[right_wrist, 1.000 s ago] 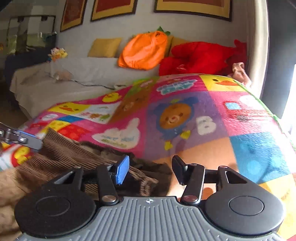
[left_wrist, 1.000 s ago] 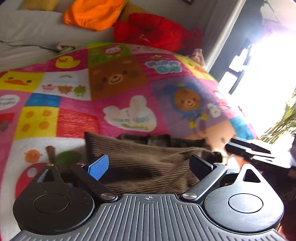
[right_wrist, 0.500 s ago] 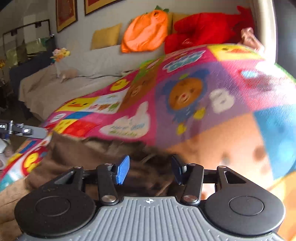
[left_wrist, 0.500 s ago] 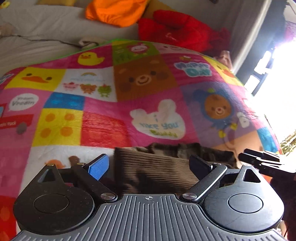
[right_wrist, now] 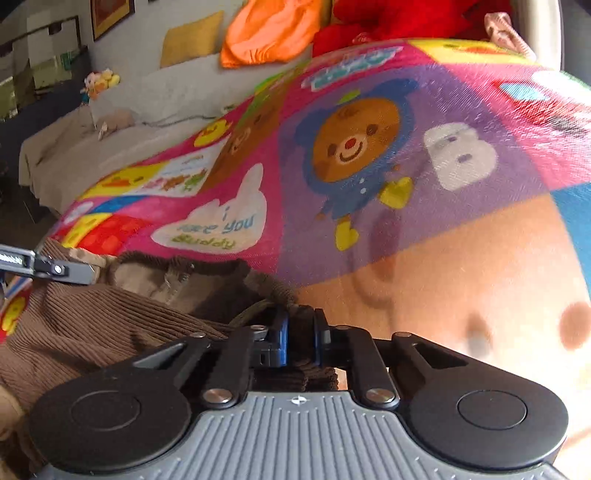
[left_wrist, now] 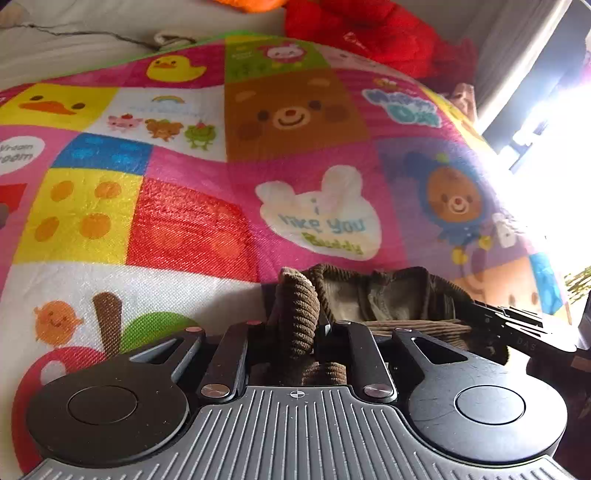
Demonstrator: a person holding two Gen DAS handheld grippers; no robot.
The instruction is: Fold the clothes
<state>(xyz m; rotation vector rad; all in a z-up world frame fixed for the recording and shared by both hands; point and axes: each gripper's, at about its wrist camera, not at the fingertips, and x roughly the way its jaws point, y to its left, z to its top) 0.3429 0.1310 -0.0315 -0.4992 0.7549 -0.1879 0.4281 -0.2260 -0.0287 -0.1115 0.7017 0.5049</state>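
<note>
A brown corduroy garment lies crumpled at the near edge of a colourful patchwork play mat. My left gripper is closing, with a bunched fold of the corduroy pinched between its pads. In the right wrist view the garment spreads to the left. My right gripper is closing too, its blue pads pressed on the dark edge of the cloth. Each gripper shows in the other's view: the right gripper at the right, the left gripper at the left.
The play mat covers a bed. An orange cushion, a red plush and a yellow cushion lie at the back. A white sheet with a cable is beyond the mat. A bright window is at the right.
Both grippers came down and forward onto the garment's far edge. Their jaws went from open to closed on the corduroy, which now bunches up between the fingers.
</note>
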